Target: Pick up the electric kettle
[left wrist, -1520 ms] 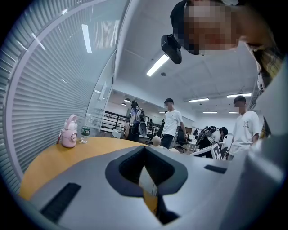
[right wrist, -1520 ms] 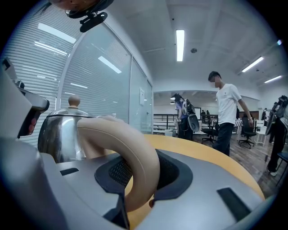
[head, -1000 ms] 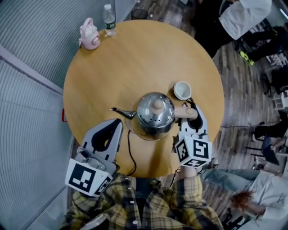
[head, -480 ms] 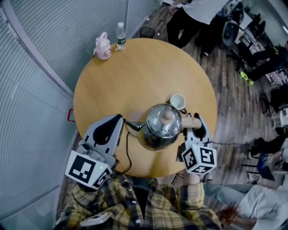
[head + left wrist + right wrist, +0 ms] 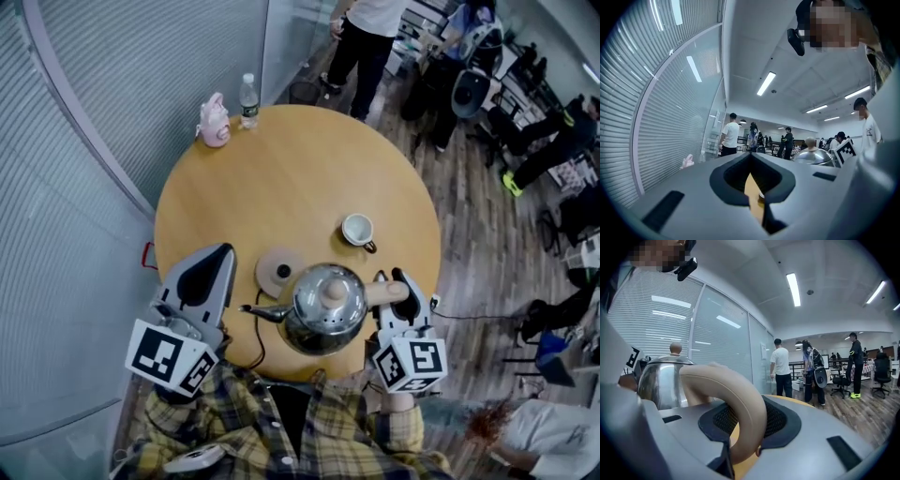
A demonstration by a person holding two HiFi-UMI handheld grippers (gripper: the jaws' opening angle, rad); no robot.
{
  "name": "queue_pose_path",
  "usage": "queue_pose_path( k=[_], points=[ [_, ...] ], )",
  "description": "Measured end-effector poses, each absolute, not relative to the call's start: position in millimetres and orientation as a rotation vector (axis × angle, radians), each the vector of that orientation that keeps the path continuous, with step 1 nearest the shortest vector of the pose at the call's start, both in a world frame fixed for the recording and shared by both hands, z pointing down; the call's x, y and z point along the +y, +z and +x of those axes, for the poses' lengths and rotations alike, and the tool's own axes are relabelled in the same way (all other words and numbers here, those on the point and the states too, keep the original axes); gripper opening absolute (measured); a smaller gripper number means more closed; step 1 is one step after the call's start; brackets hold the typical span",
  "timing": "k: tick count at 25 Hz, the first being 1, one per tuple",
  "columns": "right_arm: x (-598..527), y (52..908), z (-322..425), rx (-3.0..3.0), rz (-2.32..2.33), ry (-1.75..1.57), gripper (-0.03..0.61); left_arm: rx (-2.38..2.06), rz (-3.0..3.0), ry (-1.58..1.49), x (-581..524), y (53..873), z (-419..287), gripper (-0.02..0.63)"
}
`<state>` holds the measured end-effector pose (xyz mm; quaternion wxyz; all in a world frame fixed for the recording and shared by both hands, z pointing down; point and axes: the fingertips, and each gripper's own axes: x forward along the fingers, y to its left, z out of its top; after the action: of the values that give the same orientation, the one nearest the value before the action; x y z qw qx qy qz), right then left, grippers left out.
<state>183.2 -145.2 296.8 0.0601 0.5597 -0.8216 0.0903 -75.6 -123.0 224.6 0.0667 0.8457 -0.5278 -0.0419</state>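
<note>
The steel electric kettle (image 5: 323, 309) with a beige knob hangs above the round wooden table (image 5: 281, 178), off its tan base (image 5: 280, 271), spout to the left. My right gripper (image 5: 394, 286) is shut on its beige handle (image 5: 386, 294). In the right gripper view the handle (image 5: 736, 390) loops between the pads of the gripper (image 5: 745, 416), with the kettle body (image 5: 661, 380) to the left. My left gripper (image 5: 202, 281) hovers left of the spout, shut and holding nothing. The left gripper view shows its jaws (image 5: 752, 161) together and the kettle (image 5: 813, 157) to the right.
A white cup (image 5: 357, 230) stands just beyond the kettle. A pink toy (image 5: 214, 122) and a water bottle (image 5: 248, 100) sit at the table's far edge. A black cord (image 5: 255, 345) runs from the base. People and chairs stand beyond the table (image 5: 366, 37).
The kettle has risen off its base with my right gripper, and the base now shows bare on the table. My left gripper has risen too, still shut.
</note>
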Motion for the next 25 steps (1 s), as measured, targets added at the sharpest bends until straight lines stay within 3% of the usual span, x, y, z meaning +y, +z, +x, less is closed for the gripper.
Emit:
queue_pose_path(
  k=[25],
  points=[
    [-118.1,284.0,173.7,-2.614,1.569,0.284,0.133,-1.648,2.504,-0.102,-86.4,236.1,-69.5,0.003]
  ],
)
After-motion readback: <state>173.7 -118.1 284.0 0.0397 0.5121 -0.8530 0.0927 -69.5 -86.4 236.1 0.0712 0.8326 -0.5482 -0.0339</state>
